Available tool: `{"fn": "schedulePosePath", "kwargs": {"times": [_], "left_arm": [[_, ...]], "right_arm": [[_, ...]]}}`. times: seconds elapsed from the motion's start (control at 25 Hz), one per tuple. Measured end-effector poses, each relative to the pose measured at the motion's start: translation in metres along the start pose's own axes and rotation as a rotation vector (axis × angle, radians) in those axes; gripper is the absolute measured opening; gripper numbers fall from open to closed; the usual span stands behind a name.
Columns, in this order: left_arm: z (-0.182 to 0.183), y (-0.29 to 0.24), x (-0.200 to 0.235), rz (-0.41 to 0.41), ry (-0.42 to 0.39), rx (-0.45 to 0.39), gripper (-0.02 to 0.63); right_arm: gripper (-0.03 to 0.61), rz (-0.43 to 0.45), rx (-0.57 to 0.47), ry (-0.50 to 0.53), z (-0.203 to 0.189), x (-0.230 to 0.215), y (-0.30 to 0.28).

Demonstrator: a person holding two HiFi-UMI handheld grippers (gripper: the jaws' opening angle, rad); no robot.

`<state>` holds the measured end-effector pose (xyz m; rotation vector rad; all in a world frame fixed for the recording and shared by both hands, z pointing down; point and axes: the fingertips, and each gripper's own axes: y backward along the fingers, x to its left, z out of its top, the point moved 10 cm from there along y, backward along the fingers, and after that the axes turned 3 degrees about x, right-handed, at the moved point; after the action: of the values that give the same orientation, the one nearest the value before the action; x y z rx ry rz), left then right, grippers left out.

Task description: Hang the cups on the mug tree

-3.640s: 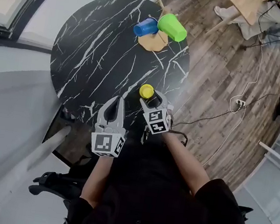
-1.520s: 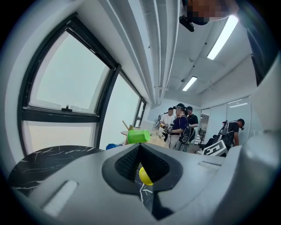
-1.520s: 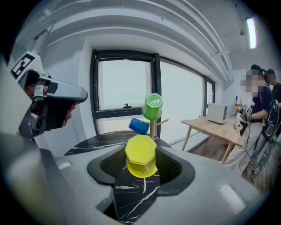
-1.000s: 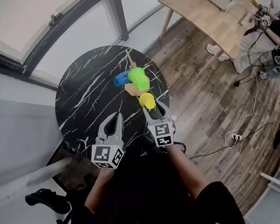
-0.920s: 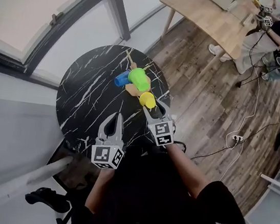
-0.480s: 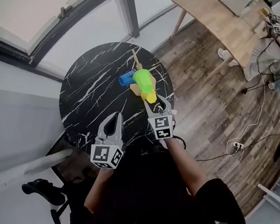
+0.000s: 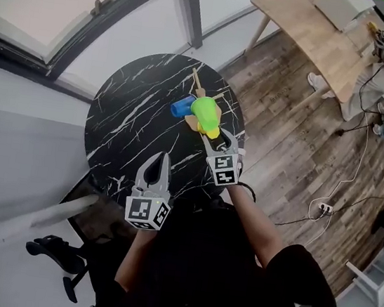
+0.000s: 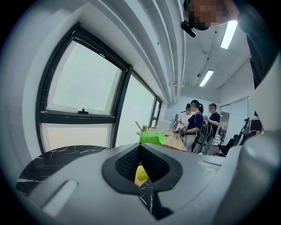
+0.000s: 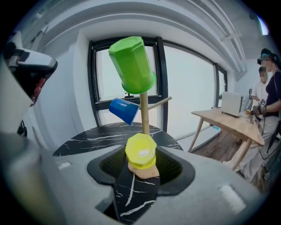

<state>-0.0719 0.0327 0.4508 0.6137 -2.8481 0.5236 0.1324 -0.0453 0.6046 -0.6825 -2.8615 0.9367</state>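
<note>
- Print: black-and-white square patterns on the marker cubes, one per gripper (left [image 7: 147, 212], right [image 7: 223, 170]), are the only markings to be made out.
- Cups, three: green cup [image 9: 131, 65], blue cup [image 9: 123, 110], yellow cup [image 9: 140, 151].
- Mug tree [image 9: 144, 115], one, wooden, on the round black marble table [image 7: 125, 126]. Green cup mouth-down and tilted over the top of the stem; blue cup on a left peg; a right peg [image 9: 160, 103] bare.
- Right gripper [image 7: 215, 137]: jaws wide, clasping the yellow cup just in front of the tree's foot, cup bottom toward the camera.
- Left gripper [image 7: 157, 158]: jaws pressed together, nothing between them, low at the near table edge.
- Hard to tell: whether the yellow cup touches the tree. Tan base mostly hidden behind it. Cup handles out of sight.
- Head view: yellow cup overlaps the green one.
</note>
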Motion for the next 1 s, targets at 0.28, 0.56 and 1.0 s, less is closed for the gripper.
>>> {"fn": "schedulePosePath", "kwargs": {"times": [0.28, 0.56, 1.0], "left_arm": [[-0.001, 0.001, 0.004, 0.018, 0.006, 0.004, -0.003], [-0.004, 0.004, 0.005, 0.035, 0.011, 0.009, -0.003], [-0.006, 0.011, 0.006, 0.041, 0.018, 0.011, -0.003]], "right_arm": [[0.212, -0.007, 0.021, -0.002, -0.003, -0.002, -0.014], [0.212, -0.021, 0.058, 0.012, -0.011, -0.004, -0.025], [0.212, -0.032, 0.091, 0.016, -0.015, -0.003, -0.03]]}}
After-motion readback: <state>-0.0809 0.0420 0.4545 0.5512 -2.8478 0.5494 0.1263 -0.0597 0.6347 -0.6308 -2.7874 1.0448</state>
